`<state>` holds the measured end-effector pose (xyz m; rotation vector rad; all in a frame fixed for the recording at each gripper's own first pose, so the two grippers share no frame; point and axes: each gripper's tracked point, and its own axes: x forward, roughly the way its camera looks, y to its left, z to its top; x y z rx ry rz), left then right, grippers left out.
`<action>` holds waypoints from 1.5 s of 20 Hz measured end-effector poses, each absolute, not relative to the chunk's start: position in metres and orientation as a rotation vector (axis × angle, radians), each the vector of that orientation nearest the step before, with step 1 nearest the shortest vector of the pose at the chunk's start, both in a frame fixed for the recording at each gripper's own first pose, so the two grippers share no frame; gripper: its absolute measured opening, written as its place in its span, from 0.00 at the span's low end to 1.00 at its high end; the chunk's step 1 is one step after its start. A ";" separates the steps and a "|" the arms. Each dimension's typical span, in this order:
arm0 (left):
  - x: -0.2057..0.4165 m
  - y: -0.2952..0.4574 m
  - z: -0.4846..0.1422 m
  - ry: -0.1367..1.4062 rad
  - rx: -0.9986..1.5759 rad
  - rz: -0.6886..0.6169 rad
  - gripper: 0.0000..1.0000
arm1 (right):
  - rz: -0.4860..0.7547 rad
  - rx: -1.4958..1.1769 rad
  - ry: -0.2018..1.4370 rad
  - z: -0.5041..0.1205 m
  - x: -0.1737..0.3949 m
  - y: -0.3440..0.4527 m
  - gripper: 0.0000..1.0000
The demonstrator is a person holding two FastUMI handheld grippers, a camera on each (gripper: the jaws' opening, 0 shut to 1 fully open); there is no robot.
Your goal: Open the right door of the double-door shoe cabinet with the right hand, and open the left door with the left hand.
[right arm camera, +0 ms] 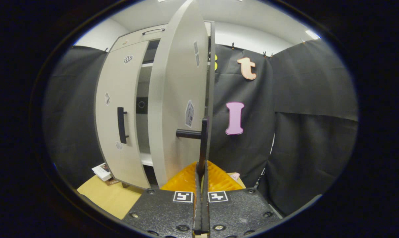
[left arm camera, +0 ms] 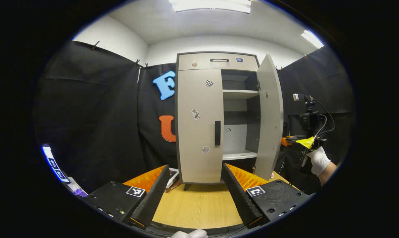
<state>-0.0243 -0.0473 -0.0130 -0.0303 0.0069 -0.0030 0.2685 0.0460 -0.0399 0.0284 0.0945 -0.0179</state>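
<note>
Wooden table, one cabinet, two doors

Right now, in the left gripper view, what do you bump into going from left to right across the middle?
Black cloth wall → closed left door → its black handle → open shelves → swung-open right door → right gripper → gloved hand holding it.

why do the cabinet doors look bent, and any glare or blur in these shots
Right gripper view: fisheye bows the open right door and the closed left door; sharp, no glare. Left gripper view: ceiling lights blow out white, cabinet evenly lit, edges gently curved.
</note>
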 end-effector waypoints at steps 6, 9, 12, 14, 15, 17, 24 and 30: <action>-0.014 -0.084 -0.007 0.005 -0.023 -0.022 0.95 | 0.021 0.051 0.102 -0.039 0.268 0.048 0.04; -0.010 -0.095 -0.003 -0.004 -0.016 -0.020 0.95 | 0.049 0.056 0.102 -0.041 0.269 0.041 0.04; -0.012 -0.100 -0.004 -0.001 -0.018 -0.015 0.95 | 0.053 0.077 0.112 -0.041 0.266 0.048 0.04; -0.009 -0.100 -0.005 0.004 -0.015 -0.009 0.95 | 0.038 0.066 0.117 -0.042 0.265 0.043 0.04; -0.008 -0.098 -0.006 0.008 -0.015 -0.007 0.95 | 0.032 0.066 0.115 -0.042 0.264 0.042 0.04; -0.002 -0.092 -0.008 0.011 -0.016 -0.002 0.95 | 0.008 0.071 0.110 -0.040 0.264 0.041 0.06; -0.006 -0.063 -0.006 0.004 -0.018 0.018 0.95 | -0.107 0.057 0.041 -0.023 0.258 0.028 1.00; -0.001 -0.023 -0.014 0.015 -0.003 0.046 0.95 | -0.035 0.052 -0.016 -0.015 0.243 0.052 1.00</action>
